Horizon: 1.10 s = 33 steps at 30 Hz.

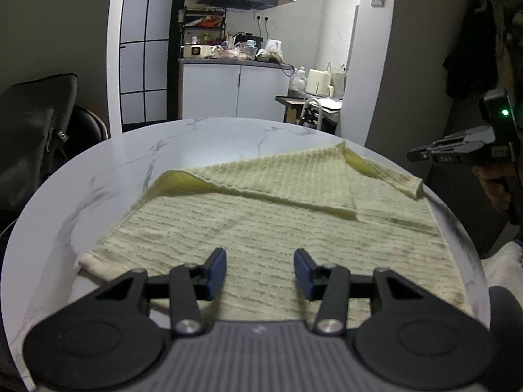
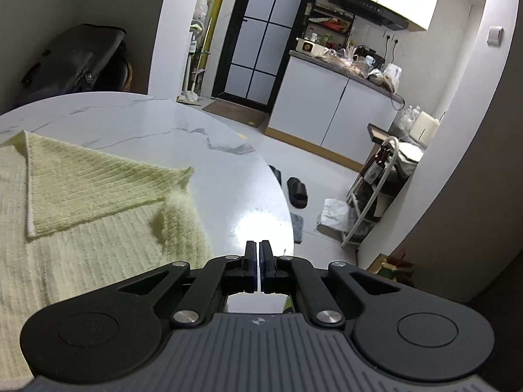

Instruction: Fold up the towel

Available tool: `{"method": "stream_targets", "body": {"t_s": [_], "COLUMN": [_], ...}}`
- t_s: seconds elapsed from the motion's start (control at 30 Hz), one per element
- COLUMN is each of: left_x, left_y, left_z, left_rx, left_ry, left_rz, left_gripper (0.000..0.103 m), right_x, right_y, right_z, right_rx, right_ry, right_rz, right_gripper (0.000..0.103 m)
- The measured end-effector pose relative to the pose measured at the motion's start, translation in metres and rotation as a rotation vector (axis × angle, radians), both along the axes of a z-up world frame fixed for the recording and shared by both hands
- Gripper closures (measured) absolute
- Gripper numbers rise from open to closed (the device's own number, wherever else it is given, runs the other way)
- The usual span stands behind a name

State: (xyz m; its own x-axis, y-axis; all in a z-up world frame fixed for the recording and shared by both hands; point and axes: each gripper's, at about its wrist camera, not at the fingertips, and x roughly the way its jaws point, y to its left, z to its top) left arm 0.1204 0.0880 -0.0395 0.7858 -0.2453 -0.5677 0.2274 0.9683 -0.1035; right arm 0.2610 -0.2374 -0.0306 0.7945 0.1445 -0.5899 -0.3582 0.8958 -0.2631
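**Observer A:** Status check. Where is the towel (image 1: pixel 261 238)?

**Observer B:** Lying on the round marble table (image 1: pixel 130 160), mostly flat. Its far edge is turned back toward the near side in an uneven flap (image 1: pixel 281 176), and the far right corner (image 2: pixel 176 209) is rumpled close to the table's rim. My judgement: the fold is partly made and not squared.

**Observer A:** Left gripper (image 1: pixel 260 272)?

**Observer B:** Jaws spread wide, empty, hovering low over the towel's near portion. Whether the blue pads (image 1: pixel 217 271) touch the cloth cannot be determined from here.

**Observer A:** Right gripper (image 2: pixel 260 269)?

**Observer B:** Jaws closed to a thin slit, nothing between them. It sits to the right of the towel, over bare tabletop near the rim, pointing out toward the kitchen.

**Observer A:** Failure modes from this state?

**Observer B:** Three, as I judge it.
1. Single-point pickup: if only the left gripper lifts an edge, the cloth will likely sag and skew, because the right side is unsupported.
2. Layer error: pinching at the flap may catch both layers or only one, which would drag the existing fold open.
3. Slide-off: the polished top gives little friction, and the rumpled corner is near the rim, so a sideways pull could carry the towel over the edge.
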Motion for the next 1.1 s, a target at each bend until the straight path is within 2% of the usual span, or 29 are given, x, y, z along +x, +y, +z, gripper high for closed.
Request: {"method": "stream_targets", "body": {"t_s": [0.33, 0.5, 0.7, 0.8, 0.87, 0.93, 1.07, 1.1], "left_x": [0.003, 0.005, 0.005, 0.005, 0.005, 0.005, 0.005, 0.006], "left_y": [-0.001, -0.004, -0.007, -0.007, -0.006, -0.006, -0.002, 0.002], "left_z": [0.001, 0.001, 0.0, 0.0, 0.0, 0.001, 0.002, 0.003], "left_rx": [0.002, 0.008, 0.022, 0.016, 0.009, 0.003, 0.006, 0.003], "left_ry": [-0.002, 0.0, -0.003, -0.001, 0.001, 0.002, -0.001, -0.001], "left_rz": [0.005, 0.013, 0.015, 0.017, 0.018, 0.019, 0.015, 0.012], "left_gripper": [0.052, 0.051, 0.048, 0.048, 0.048, 0.048, 0.048, 0.048], "right_x": [0.006, -0.024, -0.031, -0.033, -0.038, -0.043, -0.045, -0.044], "right_y": [-0.008, 0.004, 0.012, 0.014, 0.015, 0.018, 0.02, 0.021], "right_z": [0.006, 0.004, -0.005, -0.005, -0.003, -0.004, -0.011, -0.013], "right_rx": [-0.012, -0.012, 0.019, 0.032, 0.048, 0.051, 0.049, 0.042], "right_ry": [-0.039, -0.016, 0.057, 0.063, 0.075, 0.08, 0.098, 0.103], "right_rz": [-0.061, 0.094, 0.158, 0.165, 0.185, 0.203, 0.204, 0.196], "right_gripper": [0.099, 0.098, 0.097, 0.097, 0.091, 0.062, 0.06, 0.063]}}
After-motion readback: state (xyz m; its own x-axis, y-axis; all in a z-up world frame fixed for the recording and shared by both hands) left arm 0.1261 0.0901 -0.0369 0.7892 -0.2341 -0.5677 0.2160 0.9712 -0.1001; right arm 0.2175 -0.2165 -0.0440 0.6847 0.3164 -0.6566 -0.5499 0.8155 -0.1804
